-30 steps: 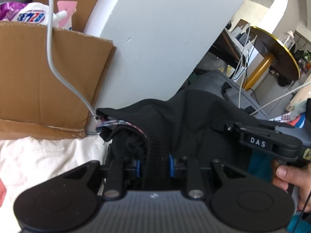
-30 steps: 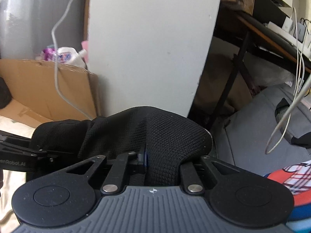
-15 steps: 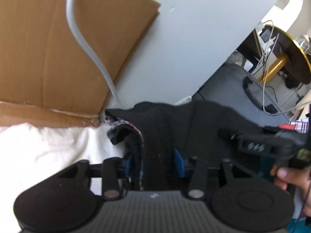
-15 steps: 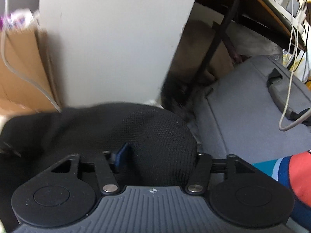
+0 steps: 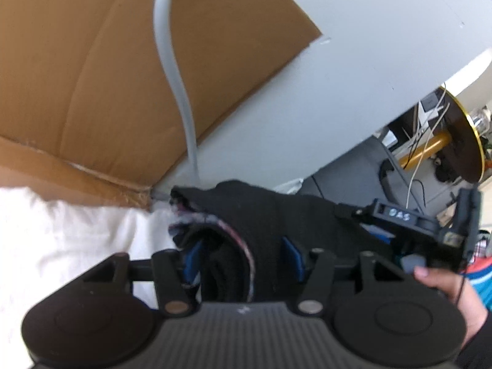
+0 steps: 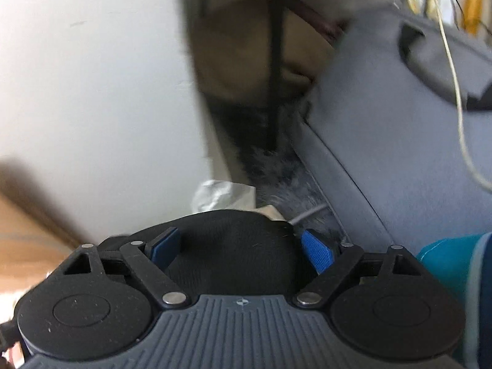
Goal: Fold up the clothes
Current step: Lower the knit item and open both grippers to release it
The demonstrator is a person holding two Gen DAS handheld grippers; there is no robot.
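While both tongs (image 5: 243, 253) (image 6: 238, 247) spread, black garment (image 5: 270, 215) between, white bedding (image 5: 77, 230) meets cardboard (image 5: 92, 77).

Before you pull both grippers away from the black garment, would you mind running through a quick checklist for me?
1. Right gripper released: ok. Its jaws have just been opening, and its blue pads stand apart with the black garment loose between them.
2. Left gripper released: cannot tell. Its jaws have just been opening, but cloth bunches against the pads.
3. Garment set down on the white sheet: cannot tell; its underside is hidden.
4. Grey cable clear of the garment: not ok; it runs down to the garment's far edge.
5. Fold tidy: cannot tell; too little of it shows.
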